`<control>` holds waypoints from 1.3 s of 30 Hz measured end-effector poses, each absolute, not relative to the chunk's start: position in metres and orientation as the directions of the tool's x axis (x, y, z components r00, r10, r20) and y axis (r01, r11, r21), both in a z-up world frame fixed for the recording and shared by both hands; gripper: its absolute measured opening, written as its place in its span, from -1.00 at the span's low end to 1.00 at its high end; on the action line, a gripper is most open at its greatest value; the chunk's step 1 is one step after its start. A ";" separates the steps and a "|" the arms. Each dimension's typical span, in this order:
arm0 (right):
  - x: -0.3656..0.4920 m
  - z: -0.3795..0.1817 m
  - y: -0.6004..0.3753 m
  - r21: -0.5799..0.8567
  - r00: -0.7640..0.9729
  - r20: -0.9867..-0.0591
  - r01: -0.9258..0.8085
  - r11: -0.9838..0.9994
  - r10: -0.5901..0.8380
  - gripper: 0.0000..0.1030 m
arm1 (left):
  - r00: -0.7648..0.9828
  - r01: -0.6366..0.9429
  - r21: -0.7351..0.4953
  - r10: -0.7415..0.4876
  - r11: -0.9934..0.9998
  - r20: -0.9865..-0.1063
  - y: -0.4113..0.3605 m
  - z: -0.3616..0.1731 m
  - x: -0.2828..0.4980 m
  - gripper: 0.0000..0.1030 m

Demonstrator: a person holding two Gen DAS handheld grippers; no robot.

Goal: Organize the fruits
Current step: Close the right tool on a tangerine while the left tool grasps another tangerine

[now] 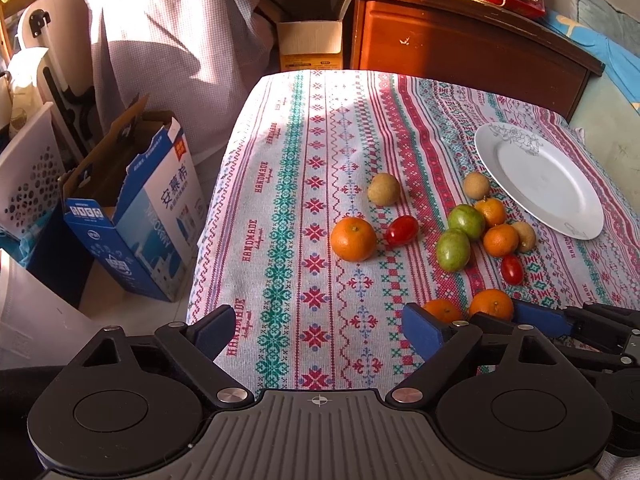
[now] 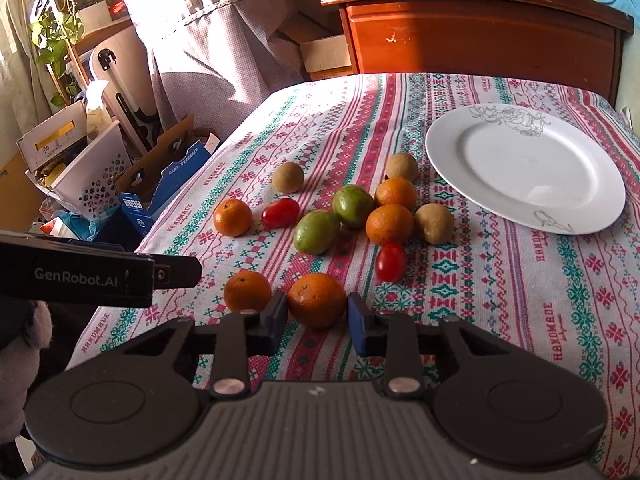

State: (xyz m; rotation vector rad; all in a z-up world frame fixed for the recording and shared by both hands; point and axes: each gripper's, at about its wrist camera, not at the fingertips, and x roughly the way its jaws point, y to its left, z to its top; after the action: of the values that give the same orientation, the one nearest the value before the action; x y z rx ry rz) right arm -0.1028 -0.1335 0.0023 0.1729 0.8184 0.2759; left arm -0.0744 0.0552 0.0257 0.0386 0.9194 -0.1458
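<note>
Presently the right gripper (image 2: 317, 316) sits low over the patterned tablecloth (image 2: 500, 280), its two blue-padded fingers (image 2: 362, 330) parted on either side of an orange (image 2: 317, 299). The pads stand just beside the fruit's flanks; whether they press on it cannot be told. A second orange (image 2: 247, 290) lies just to the left of that one, beside the left pad.

The left gripper (image 1: 320, 330) is held over the near edge of the table with its fingers (image 1: 218, 326) spread wide and nothing between them.

Remaining fruit is loose on the cloth beyond both tools: a lone orange (image 2: 232, 217) to the left with a red cherry tomato (image 2: 280, 212) touching or nearly touching it, two green fruits (image 2: 318, 231) side by side, two more oranges (image 2: 389, 224) stacked close together, a second cherry tomato (image 2: 391, 261) below them, and three brown round fruits (image 2: 434, 223) scattered around the group.

A white plate (image 2: 520, 168) with a line-drawn rim pattern rests on the cloth at the far right, carrying no fruit. A blue carton (image 1: 152, 216) stands on the floor left of the table.
</note>
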 end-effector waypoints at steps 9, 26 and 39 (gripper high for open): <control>-0.112 0.009 -0.157 0.280 0.663 -0.695 -0.107 0.954 0.278 -0.39 | 0.591 0.249 -0.079 -0.216 0.965 -0.778 0.040 0.026 -0.082 0.57; -0.111 0.005 -0.168 0.278 0.662 -0.710 -0.053 0.959 0.242 -0.32 | 0.569 0.349 -0.051 -0.255 0.936 -0.781 0.011 0.005 -0.084 -0.08; -0.112 0.011 -0.174 0.309 0.678 -0.691 -0.038 0.950 0.251 -0.37 | 0.576 0.330 -0.107 -0.290 0.938 -0.764 0.012 0.005 -0.080 -0.51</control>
State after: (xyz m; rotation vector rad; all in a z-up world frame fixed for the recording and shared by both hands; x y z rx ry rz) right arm -0.1122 -0.1744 0.0109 0.2803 0.8127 0.1646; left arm -0.0795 0.0117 0.0052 0.0486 0.8858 -0.3626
